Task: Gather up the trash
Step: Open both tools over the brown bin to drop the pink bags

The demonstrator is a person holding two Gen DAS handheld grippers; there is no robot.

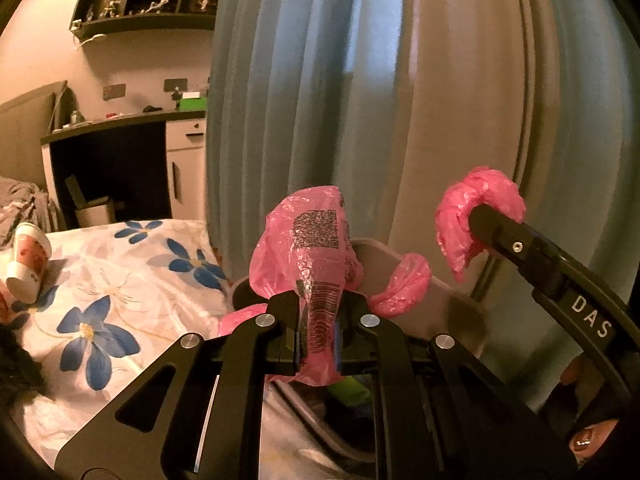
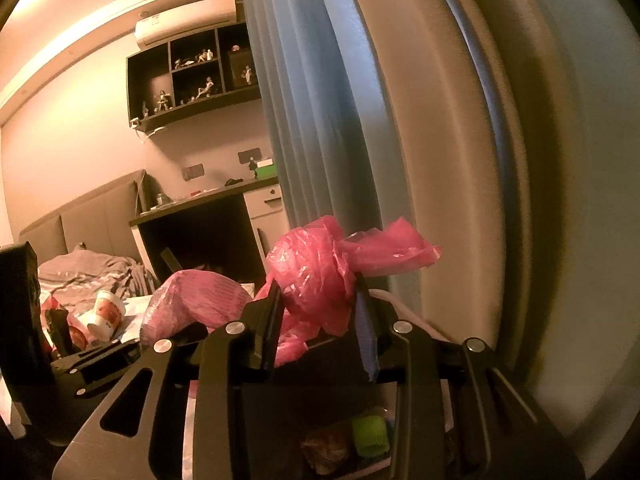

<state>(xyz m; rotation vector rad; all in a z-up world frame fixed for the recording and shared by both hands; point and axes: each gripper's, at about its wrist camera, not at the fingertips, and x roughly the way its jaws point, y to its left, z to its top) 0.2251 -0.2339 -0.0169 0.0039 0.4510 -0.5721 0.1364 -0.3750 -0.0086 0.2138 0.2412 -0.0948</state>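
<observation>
A pink plastic bag (image 1: 312, 236) with a printed barcode is stretched over a grey bin (image 1: 384, 254). My left gripper (image 1: 320, 314) is shut on one edge of it, and the film stands up between the pads. To the right, my right gripper (image 1: 478, 220) holds another bunched part of the same bag. In the right wrist view the right gripper (image 2: 318, 286) is shut on the crumpled pink bag (image 2: 308, 264), and the left gripper (image 2: 108, 356) shows at lower left. A green item (image 2: 370, 434) and brownish trash lie below in the bin.
Two paper cups (image 1: 28, 260) lie on the floral bedsheet (image 1: 120, 280) to the left, also seen as cups (image 2: 106, 314) beside other litter. A blue curtain (image 1: 320, 100) hangs close behind the bin. A desk (image 1: 120, 124) and wall shelf stand at the far left.
</observation>
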